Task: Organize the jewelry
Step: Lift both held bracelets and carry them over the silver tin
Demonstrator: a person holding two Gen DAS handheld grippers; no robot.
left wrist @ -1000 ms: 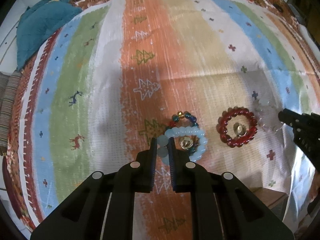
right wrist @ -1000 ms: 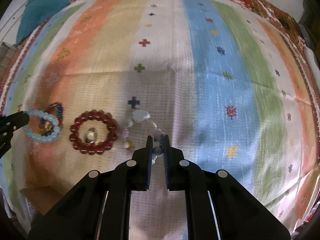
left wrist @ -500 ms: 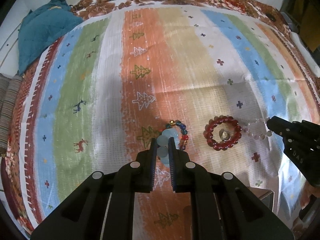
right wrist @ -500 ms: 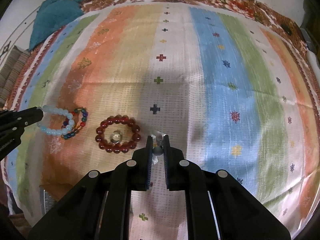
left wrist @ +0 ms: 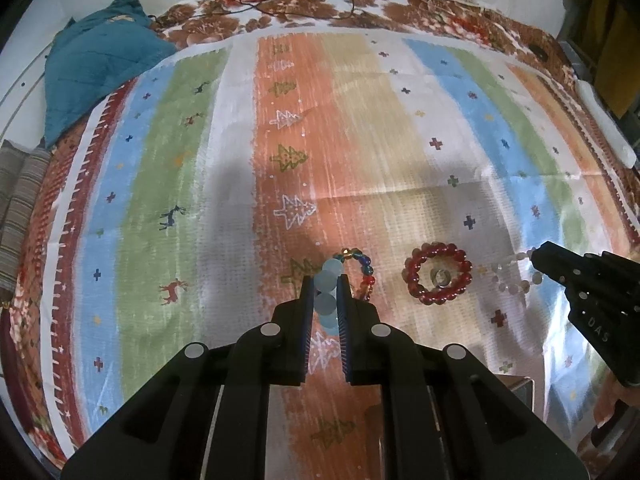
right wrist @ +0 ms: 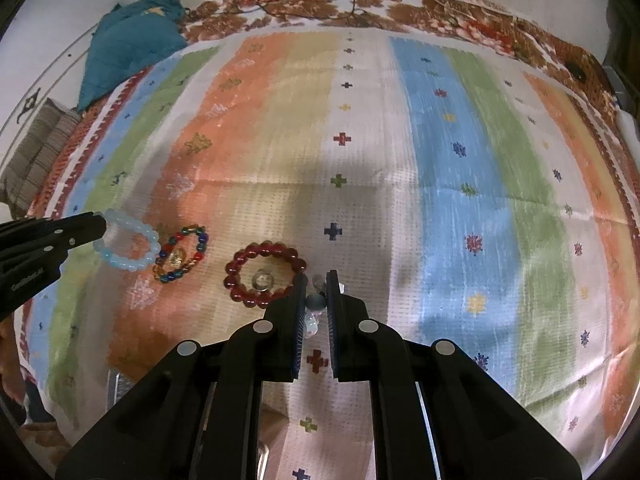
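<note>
My left gripper (left wrist: 325, 280) is shut on a pale blue bead bracelet (left wrist: 326, 300) and holds it lifted above the striped cloth; it also shows in the right wrist view (right wrist: 128, 244). My right gripper (right wrist: 317, 278) is shut on a clear and white bead bracelet (right wrist: 314, 308), which hangs from its tip in the left wrist view (left wrist: 516, 276). A multicoloured bead bracelet (right wrist: 182, 254) and a dark red bead bracelet (right wrist: 266, 276) lie on the cloth. A small ring (right wrist: 262, 280) lies inside the red one.
A teal blanket (left wrist: 92, 68) is bunched at the far left of the bed. A striped cushion (left wrist: 16, 208) lies at the left edge. A brown box (left wrist: 516, 396) sits at the near right under the cloth's edge.
Both grippers have risen and pulled back with their bracelets. The pale blue bracelet has come off the multicoloured one, and the clear bracelet has left the cloth.
</note>
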